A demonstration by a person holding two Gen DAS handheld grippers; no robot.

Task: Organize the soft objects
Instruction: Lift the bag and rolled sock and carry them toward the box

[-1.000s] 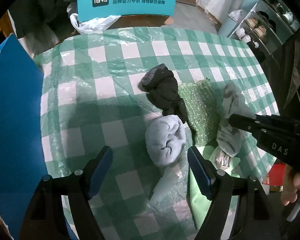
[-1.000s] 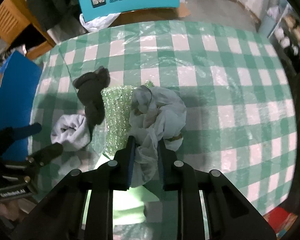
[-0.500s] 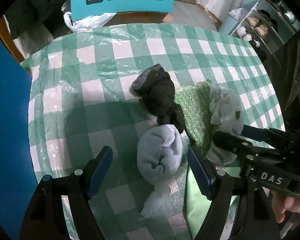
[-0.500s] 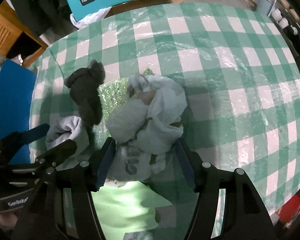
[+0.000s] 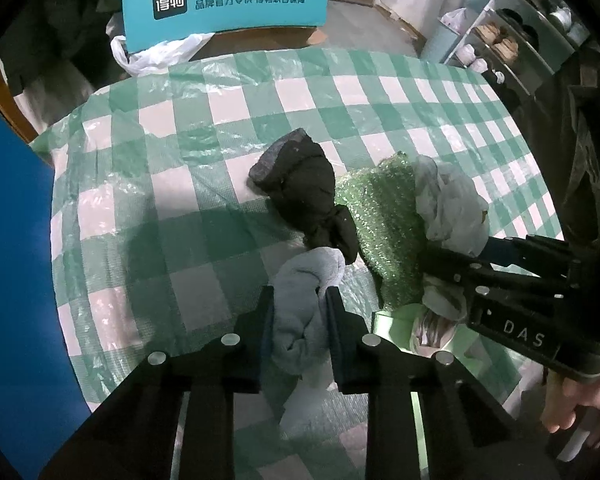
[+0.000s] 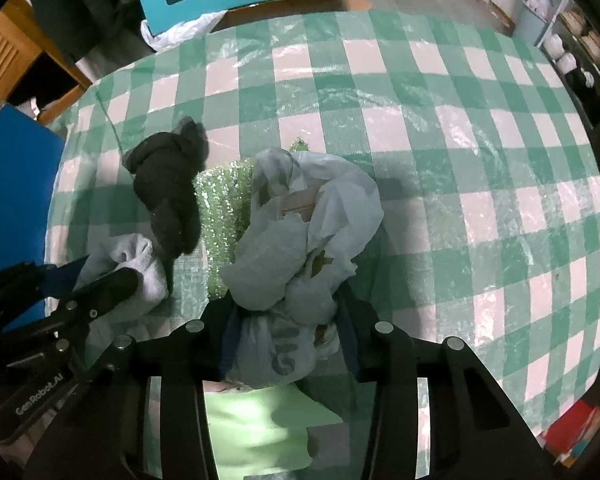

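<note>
A: What has the left gripper (image 5: 299,300) got?
B: Its fingers have just been closing and now clamp the grey rolled sock (image 5: 306,300) on the checked worktop (image 5: 172,184).
A: And the right gripper (image 6: 286,320)?
B: Its fingers have just been closing too and sit against the crumpled white bag (image 6: 300,240).
A: Beyond them?
B: A black sock (image 5: 304,192) touches the green bubble wrap (image 5: 384,216).

Left gripper (image 5: 300,304), jaws just closing, is pinching a grey sock (image 5: 306,304) on the checked tablecloth (image 5: 148,216), black sock (image 5: 304,188) touching it above, green bubble wrap (image 5: 384,220) beside, right gripper (image 5: 472,256) sitting at a crumpled white bag (image 5: 448,200).
</note>
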